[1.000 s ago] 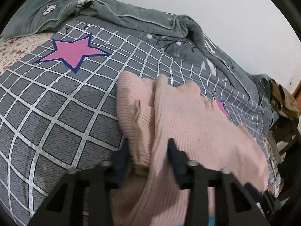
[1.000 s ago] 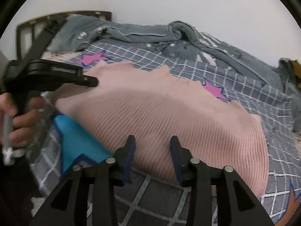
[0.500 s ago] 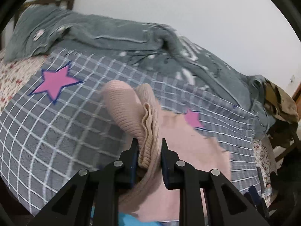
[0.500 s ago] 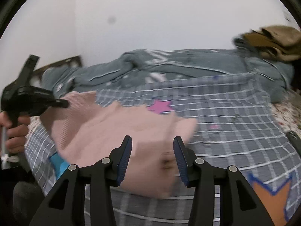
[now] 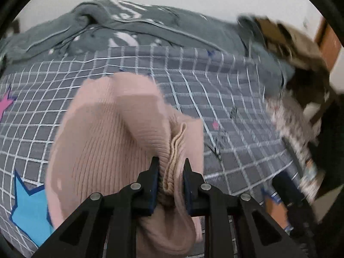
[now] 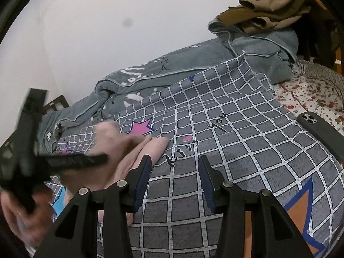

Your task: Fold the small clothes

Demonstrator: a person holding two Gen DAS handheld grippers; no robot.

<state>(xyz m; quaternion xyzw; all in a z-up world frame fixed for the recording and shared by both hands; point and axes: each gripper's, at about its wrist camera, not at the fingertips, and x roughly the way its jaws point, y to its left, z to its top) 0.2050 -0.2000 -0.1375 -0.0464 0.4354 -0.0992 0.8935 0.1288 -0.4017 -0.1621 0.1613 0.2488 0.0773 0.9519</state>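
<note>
Left gripper: jaws closed down to a narrow gap, pinching a bunched, ribbed edge of the pink knit garment. Several layers of fabric are stacked between the pads. From the grip the cloth hangs and drapes off toward 10–11 o'clock in the left wrist view, ending in a rounded fold over the grid-pattern bed cover. A shorter flap falls at 1 o'clock. Part of the garment appears lifted off the cover; how much of it rests on the cover cannot be told, as the frame is motion-blurred.

Right gripper: jaws spread wide, nothing between them; only bed cover shows in the gap. In the right wrist view the garment lies at 9–10 o'clock from these fingers, its nearest lobe just beside the left finger, apparently not touching it. The garment's long axis runs roughly from 8 toward 2 o'clock here.

Judgement: the left gripper has the cloth; the right is the free one and close. For a second hold it would need to shift toward 9 o'clock to reach the free edge.

Outward: gray quilt at 12 o'clock, phone at 3 o'clock, well apart.
</note>
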